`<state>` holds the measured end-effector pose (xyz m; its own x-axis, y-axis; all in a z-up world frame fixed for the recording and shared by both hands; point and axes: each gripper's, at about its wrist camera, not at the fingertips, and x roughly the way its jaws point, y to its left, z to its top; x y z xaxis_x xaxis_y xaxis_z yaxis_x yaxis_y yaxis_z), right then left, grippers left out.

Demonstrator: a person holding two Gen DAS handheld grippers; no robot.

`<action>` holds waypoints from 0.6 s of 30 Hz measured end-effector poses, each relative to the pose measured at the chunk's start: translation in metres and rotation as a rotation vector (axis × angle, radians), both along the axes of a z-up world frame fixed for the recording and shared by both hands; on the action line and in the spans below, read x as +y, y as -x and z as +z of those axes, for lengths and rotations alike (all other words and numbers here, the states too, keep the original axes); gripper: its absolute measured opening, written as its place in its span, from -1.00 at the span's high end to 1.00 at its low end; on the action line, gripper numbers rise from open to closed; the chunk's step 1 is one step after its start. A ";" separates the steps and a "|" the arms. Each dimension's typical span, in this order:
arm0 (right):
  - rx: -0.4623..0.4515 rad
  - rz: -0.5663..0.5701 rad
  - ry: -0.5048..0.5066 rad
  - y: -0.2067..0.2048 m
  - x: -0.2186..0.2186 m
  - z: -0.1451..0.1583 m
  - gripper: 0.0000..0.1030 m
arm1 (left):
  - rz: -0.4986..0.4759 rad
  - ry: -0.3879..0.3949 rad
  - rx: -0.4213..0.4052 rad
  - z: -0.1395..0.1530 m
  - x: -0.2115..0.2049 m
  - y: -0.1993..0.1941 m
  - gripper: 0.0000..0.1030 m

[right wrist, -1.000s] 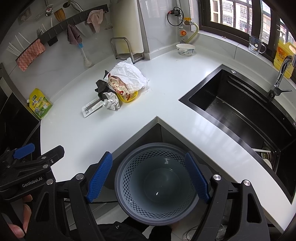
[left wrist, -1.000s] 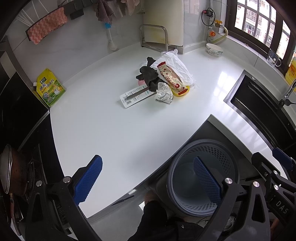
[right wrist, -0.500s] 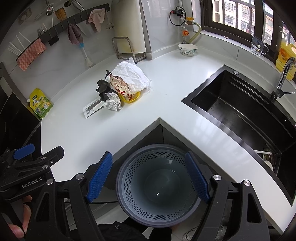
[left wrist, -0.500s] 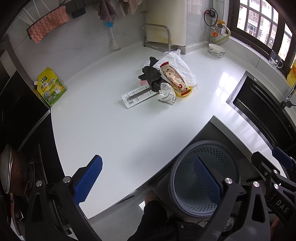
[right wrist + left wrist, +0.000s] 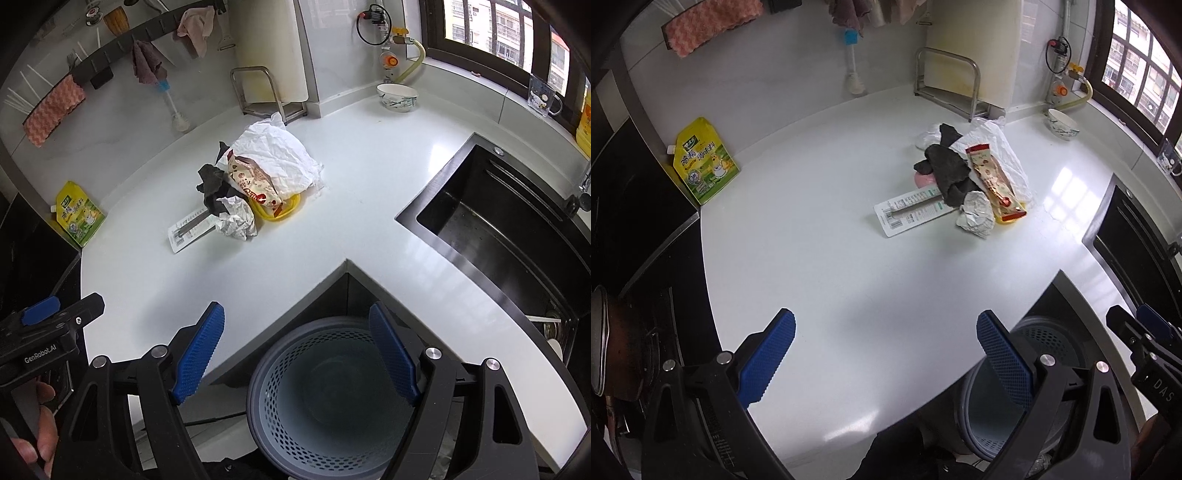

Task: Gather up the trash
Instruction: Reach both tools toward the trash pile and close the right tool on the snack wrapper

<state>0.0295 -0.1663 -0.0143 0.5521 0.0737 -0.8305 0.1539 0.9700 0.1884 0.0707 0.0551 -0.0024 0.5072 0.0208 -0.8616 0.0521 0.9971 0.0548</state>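
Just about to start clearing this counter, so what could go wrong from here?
The trash pile is tangled: lifting the crumpled paper ball may drag the flat label card or black scrap along. The perforated bin sits below the counter edge, so a loose drop could miss it.

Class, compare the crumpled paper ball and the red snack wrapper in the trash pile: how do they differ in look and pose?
The crumpled paper ball is white and unprinted, scrunched into a lump; the red snack wrapper is printed, long and fairly flat. The ball sits directly on the counter at the pile's near edge; the wrapper lies propped across the yellow dish. Both are untouched trash, clear of both open grippers.
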 end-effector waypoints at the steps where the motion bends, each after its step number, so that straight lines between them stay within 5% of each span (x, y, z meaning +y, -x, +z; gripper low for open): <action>1: -0.001 -0.003 -0.001 -0.007 0.000 -0.001 -0.50 | 0.003 0.001 0.001 -0.002 0.003 -0.007 -0.88; 18: 0.007 -0.028 0.013 -0.144 -0.002 -0.030 -0.50 | -0.104 0.011 -0.020 -0.035 -0.007 -0.131 -0.88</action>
<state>0.1733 -0.1682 -0.0439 0.5476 0.0477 -0.8353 0.1820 0.9677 0.1746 0.2014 0.0482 -0.0374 0.5237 -0.0419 -0.8509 0.1542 0.9870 0.0463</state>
